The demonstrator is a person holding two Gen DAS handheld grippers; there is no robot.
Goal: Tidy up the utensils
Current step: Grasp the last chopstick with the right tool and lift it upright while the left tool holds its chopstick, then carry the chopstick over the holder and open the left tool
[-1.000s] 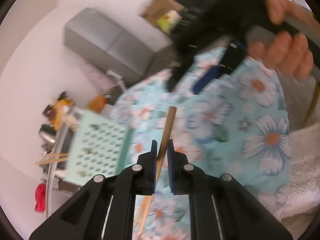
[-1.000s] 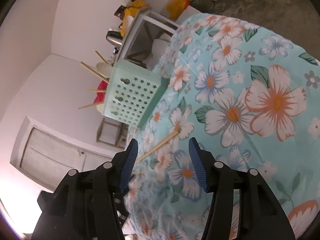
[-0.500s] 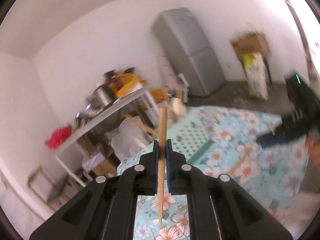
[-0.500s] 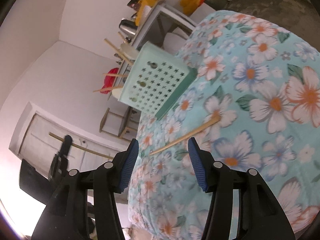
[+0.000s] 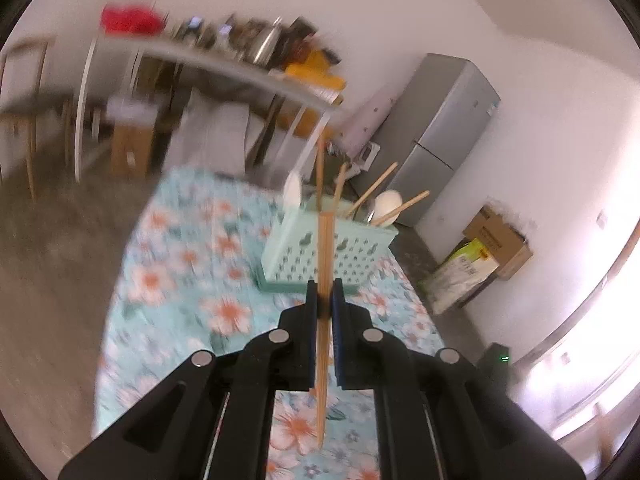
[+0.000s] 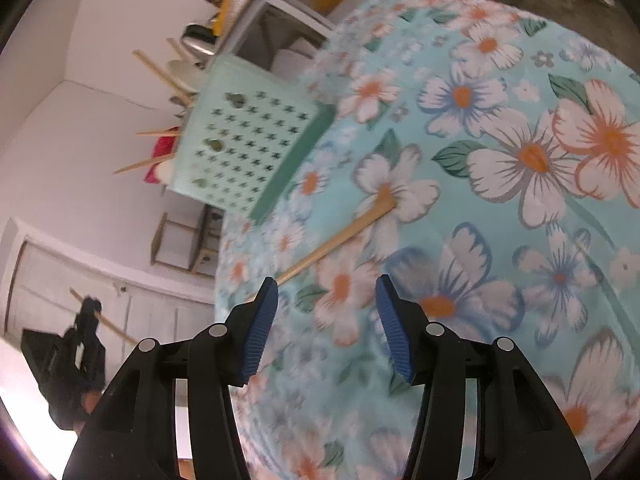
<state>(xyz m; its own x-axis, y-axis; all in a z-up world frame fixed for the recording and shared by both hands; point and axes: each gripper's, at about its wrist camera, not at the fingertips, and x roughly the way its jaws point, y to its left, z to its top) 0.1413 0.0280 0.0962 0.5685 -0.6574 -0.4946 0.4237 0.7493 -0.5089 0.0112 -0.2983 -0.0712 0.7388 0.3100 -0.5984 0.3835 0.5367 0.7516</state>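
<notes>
The left gripper (image 5: 325, 300) is clamped tight on a slim wooden chopstick (image 5: 323, 264), held upright between its ribbed blue pads above the table (image 5: 180, 280), whose smooth cloth is printed with orange-centred flowers on pale turquoise. Just beyond stands a boxy mint plastic basket (image 5: 328, 248) with star-shaped cutouts, bristling with more wooden sticks and pale rounded spoon bowls. The right gripper (image 6: 326, 308) hangs with its jaws apart and empty, over a second tapered chopstick (image 6: 340, 236) lying flat on the cloth near the basket.
</notes>
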